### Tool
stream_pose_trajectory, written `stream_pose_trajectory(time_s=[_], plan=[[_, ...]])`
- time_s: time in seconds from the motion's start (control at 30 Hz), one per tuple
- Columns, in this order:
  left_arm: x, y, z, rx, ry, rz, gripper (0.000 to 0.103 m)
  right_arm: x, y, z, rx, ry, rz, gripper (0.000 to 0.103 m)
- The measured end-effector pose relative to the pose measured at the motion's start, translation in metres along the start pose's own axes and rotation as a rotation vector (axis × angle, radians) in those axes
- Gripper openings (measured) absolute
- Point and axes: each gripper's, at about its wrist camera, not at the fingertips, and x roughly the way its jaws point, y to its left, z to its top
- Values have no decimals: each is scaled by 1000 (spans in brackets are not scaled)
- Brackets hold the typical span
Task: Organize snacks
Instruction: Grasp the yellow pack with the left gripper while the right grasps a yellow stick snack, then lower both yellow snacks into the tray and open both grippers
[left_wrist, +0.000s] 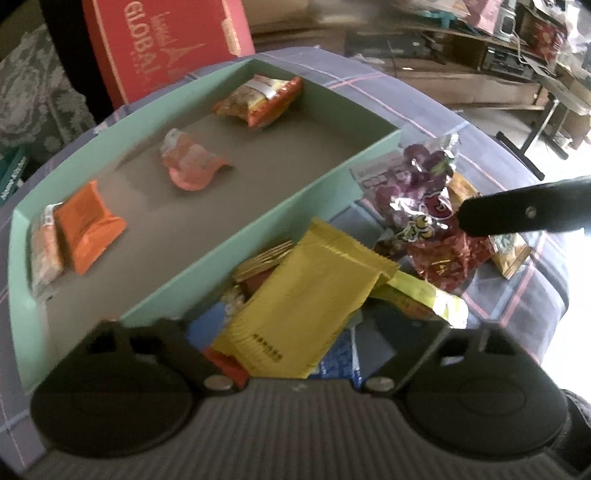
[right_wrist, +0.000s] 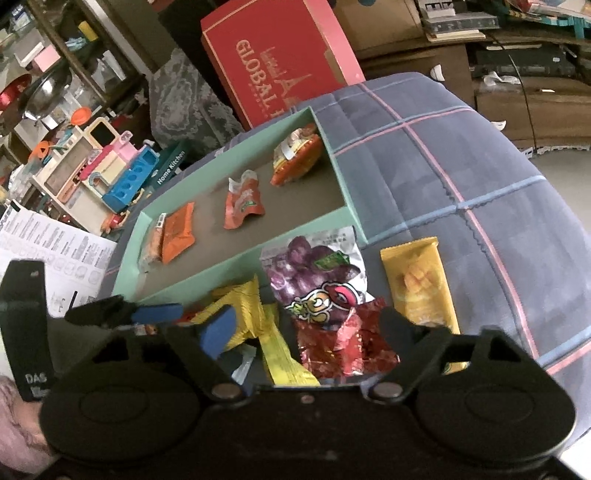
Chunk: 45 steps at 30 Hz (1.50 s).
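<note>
While four snacks lie in the green tray, the left gripper straddles the yellow packet and the right gripper the red one, both open; next, squeeze.

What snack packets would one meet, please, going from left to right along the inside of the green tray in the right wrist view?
Clear packet → orange packet → red pouch → orange noodle bag, all inside the green tray.
</note>
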Motion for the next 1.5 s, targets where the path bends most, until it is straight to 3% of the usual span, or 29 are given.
stream_pose_trajectory(time_s=[0.03,0.07,0.13,0.2,0.23,0.53,0.67,0.77,0.9,1.03,1.5], plan=[[1,-1,1,2,3,3,59,1,0,-1,2,1,1,75],[2,-1,1,2,5,6,58,2,1,-2,0,4,5,68],[-1,1,-1,-18,2,-23,43,6,4,-3,-2,17,21,56],[-6,4,-2,-52,3,-28,39,9,9,-4,-17,32,40,43],[-8,7,-4,-79,4,-27,38,12,13,-5,-32,40,48,42],[-21,40,-27,-263,8,-27,40,53,45,-5,-162,121,54,40],[-16,42,-28,-237,27,-9,50,73,52,-6,-195,158,43,38],[-10,37,-28,-194,36,8,55,83,57,-9,-220,160,19,17],[0,37,-27,-182,48,7,62,87,60,-19,-251,142,-12,16],[-2,36,-26,-180,34,-13,49,84,59,-17,-215,132,-16,14],[-57,33,-19,-235,-69,-24,49,35,62,-1,-147,38,80,13]])
